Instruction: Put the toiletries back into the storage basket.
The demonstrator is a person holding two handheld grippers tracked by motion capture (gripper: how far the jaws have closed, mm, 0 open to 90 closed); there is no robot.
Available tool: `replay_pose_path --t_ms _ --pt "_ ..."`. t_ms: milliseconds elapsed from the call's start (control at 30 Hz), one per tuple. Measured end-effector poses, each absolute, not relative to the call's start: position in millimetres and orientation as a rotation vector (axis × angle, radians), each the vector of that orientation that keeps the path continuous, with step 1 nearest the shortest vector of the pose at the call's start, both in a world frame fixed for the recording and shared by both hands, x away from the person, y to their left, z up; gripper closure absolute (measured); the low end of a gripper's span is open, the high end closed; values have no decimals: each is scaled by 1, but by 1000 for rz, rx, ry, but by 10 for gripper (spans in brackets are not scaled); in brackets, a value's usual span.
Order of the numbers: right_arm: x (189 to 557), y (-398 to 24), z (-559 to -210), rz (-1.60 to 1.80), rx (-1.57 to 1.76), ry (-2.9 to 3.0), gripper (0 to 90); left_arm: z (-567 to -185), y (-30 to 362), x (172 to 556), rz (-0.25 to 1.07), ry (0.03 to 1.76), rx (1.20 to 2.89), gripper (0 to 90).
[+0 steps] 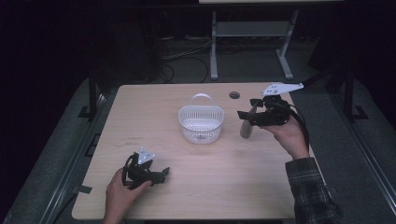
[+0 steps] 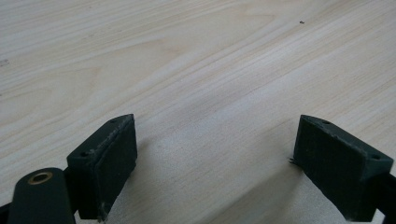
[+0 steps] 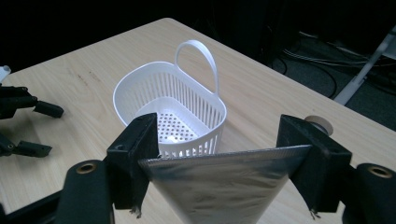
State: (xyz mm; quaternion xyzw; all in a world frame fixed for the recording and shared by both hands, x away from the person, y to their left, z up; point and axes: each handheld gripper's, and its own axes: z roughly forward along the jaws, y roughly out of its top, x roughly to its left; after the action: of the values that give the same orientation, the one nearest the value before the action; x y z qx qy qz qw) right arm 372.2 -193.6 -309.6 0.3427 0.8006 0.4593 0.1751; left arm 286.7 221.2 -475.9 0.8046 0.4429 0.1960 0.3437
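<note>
Between the pads of my right gripper (image 3: 224,158) I clamp a silvery pouch (image 3: 219,186) by its flat top edge; its lower end is cut off in the right gripper view, and in the high view it is a dim grey shape whose markings I cannot make out. Just beyond my fingertips stands the white basket (image 3: 140,88), handle up, with bare holes in its floor. Past it, well apart, my left gripper (image 1: 161,173) rests low on the wooden table (image 2: 196,70), jaws spread wide with nothing between them. Dark floor and cables lie beyond the table's far edge.
</note>
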Motion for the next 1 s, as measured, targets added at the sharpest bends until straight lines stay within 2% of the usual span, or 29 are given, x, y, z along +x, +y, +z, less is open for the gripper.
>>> replay_pose_path --t_ms 1000 --pt "385 -174 -284 1350 924 2260 301 -476 221 287 509 1151 2090 125"
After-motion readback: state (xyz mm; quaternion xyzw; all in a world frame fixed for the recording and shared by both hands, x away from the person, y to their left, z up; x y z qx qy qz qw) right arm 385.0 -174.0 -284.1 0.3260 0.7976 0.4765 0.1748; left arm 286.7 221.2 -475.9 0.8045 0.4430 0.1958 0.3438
